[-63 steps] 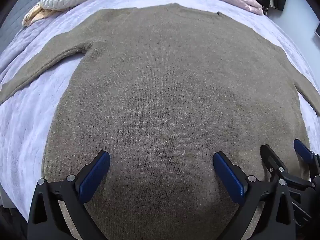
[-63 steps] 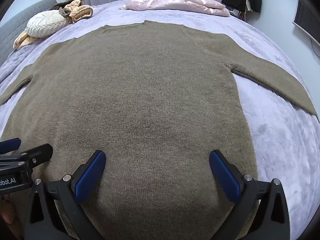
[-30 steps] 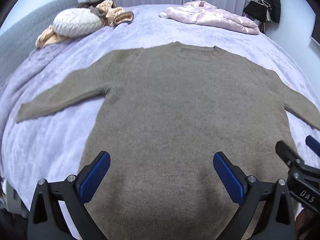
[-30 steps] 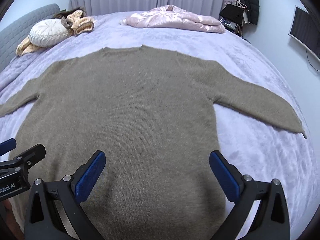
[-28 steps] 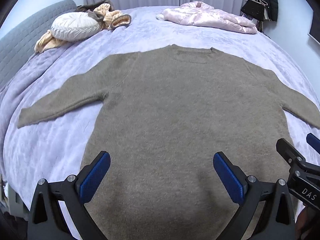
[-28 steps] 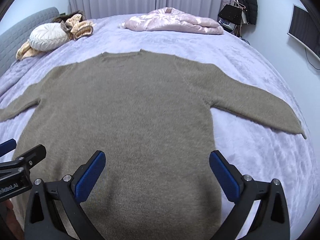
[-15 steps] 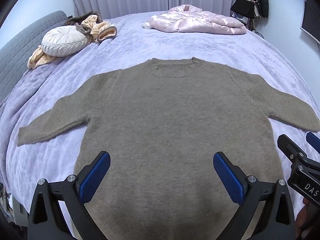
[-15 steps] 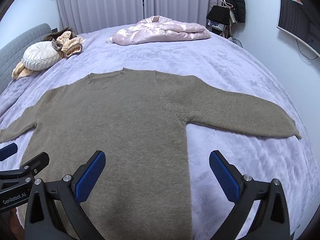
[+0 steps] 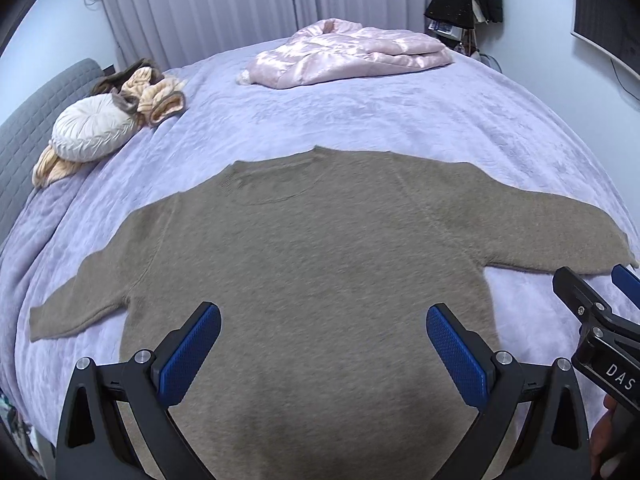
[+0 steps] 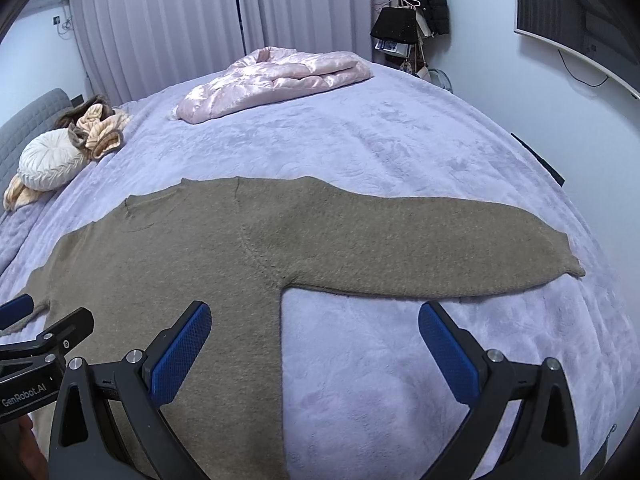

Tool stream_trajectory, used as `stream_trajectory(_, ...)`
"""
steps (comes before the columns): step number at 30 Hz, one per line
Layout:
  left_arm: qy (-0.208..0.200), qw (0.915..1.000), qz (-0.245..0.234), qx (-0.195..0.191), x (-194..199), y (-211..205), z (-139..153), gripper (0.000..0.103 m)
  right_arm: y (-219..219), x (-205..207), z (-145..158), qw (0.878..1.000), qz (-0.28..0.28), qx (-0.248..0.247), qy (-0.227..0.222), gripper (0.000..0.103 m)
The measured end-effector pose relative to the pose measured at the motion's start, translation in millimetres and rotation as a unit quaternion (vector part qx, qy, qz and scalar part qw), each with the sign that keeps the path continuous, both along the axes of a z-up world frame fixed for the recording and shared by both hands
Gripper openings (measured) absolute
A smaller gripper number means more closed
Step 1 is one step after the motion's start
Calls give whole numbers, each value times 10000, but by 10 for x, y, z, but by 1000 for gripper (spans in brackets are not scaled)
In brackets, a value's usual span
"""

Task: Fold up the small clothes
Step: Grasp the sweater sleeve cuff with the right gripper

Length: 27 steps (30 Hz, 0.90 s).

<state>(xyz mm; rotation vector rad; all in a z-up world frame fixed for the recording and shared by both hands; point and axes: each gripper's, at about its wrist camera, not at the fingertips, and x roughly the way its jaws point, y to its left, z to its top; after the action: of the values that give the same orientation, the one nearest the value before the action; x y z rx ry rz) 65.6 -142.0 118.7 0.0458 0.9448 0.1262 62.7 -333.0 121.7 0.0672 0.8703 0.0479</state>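
An olive-brown knit sweater (image 9: 312,264) lies flat on the lavender bed, both sleeves spread out; it also shows in the right wrist view (image 10: 192,256), with its right sleeve (image 10: 432,248) stretched to the right. My left gripper (image 9: 324,352) is open and empty above the sweater's lower body. My right gripper (image 10: 316,348) is open and empty above the sweater's right side edge and the bare bedspread below the sleeve. The right gripper's fingers (image 9: 588,304) show at the left view's right edge.
A folded pink puffy jacket (image 9: 352,56) lies at the bed's far side. A round white cushion (image 9: 92,128) and beige-brown clothes (image 9: 152,92) sit at the far left by the grey headboard (image 9: 24,140). Curtains, hanging bags and a wall screen (image 10: 576,20) are beyond.
Both grippers have pulled back and risen from the sweater, so the whole garment and room now show. The right gripper has shifted rightward over the side edge. Both stayed open.
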Motion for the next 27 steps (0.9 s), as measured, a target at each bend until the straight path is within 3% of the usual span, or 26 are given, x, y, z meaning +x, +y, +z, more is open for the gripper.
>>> stream_trajectory(27,40,9968,-791,59,607,-1307,-31,103,-1453,256,-126,9940,-1094,28,20,103)
